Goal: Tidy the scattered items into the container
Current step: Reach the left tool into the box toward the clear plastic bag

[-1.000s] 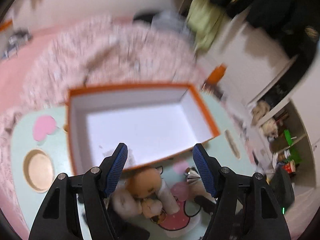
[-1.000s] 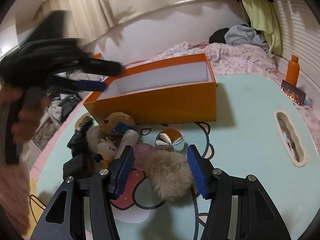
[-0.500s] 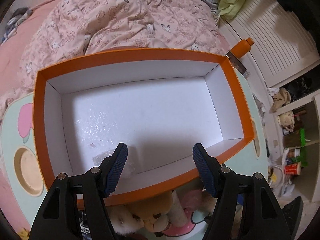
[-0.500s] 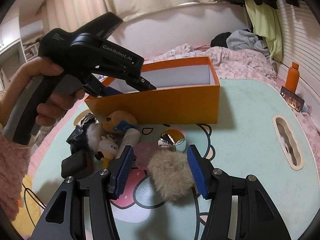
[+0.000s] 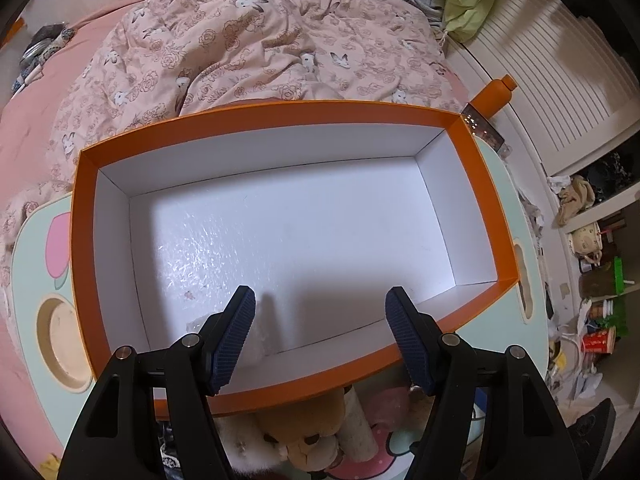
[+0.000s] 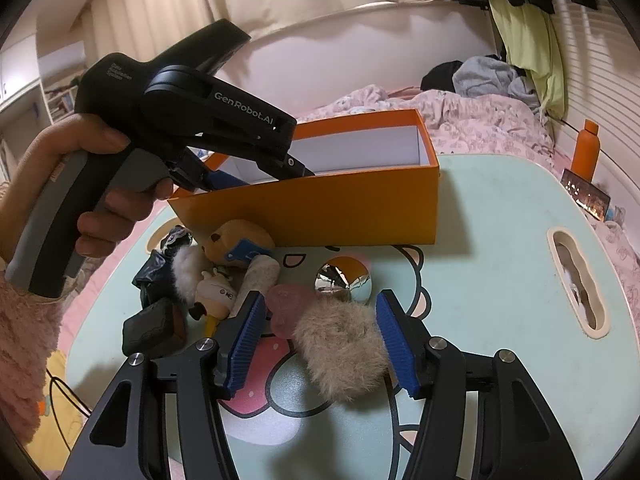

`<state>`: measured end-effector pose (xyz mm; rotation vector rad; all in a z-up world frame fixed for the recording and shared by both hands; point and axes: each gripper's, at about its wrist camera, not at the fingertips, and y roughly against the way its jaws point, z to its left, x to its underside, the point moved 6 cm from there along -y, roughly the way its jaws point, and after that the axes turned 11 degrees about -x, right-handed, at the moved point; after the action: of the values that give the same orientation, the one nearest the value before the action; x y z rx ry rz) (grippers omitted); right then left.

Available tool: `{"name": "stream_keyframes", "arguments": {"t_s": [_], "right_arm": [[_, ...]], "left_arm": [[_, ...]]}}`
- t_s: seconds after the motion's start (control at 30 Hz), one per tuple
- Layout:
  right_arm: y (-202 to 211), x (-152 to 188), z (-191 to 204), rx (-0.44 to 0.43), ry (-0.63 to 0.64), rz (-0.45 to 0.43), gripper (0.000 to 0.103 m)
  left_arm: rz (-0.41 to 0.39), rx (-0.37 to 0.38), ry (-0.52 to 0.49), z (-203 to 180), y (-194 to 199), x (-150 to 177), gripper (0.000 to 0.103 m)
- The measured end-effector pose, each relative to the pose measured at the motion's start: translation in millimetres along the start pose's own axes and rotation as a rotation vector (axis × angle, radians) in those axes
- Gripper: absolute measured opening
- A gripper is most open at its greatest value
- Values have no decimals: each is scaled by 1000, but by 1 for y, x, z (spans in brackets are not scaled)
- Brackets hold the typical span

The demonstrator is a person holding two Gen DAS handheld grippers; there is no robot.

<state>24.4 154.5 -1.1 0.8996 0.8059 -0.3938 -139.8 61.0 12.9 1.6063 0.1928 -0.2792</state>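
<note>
On the mint table [image 6: 500, 264] stands the orange box [image 5: 280, 380], white inside. Over its near wall hangs the left gripper [image 5: 320, 332], tilted steeply down with its jaws apart and nothing between the pads; below its left pad a small pale, clear-looking lump [image 5: 260, 340] lies on the box floor — what it is I cannot tell. From the right wrist view that gripper [image 6: 296, 170] reaches over the box rim, held by a hand [image 6: 92, 184] in a fuzzy pink sleeve [image 6: 24, 360].

Low over the table in front of the box, the right gripper [image 6: 320, 344] has its jaws apart around a beige fur ball [image 6: 344, 344]. The right pad sits at the edge of the fur and the left pad stands clear, so no firm grip shows. Touching the fur ball on the left is a pink translucent piece [image 6: 286, 308], and just behind it a shiny round mirror [image 6: 344, 280].

Left of these, against the box front, lies the rest of the clutter — a tan plush [image 6: 236, 240], a white figurine [image 6: 214, 292], a pale fuzzy roll [image 6: 256, 280], a black case [image 6: 154, 328] and a dark crumpled bag [image 6: 154, 276]. An orange bottle [image 6: 586, 148] stands at the table's far right edge, beside the pink bedding [image 5: 260, 40].
</note>
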Motion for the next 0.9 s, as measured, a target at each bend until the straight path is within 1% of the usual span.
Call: {"name": "stream_keyframes", "arguments": {"t_s": [0.33,0.53,0.9], "right_arm": [[-3,1,0,-4,-7,9,59],[-4,2,0,-5,-10,12,59],[-5,2,1,-6,-12,13,60]], "left_arm": [[-22,-48,-4,7,0,-1,68],[-46,-62,17,16,7,-3,68],[-41,-100,45,42,9,1,68]]}}
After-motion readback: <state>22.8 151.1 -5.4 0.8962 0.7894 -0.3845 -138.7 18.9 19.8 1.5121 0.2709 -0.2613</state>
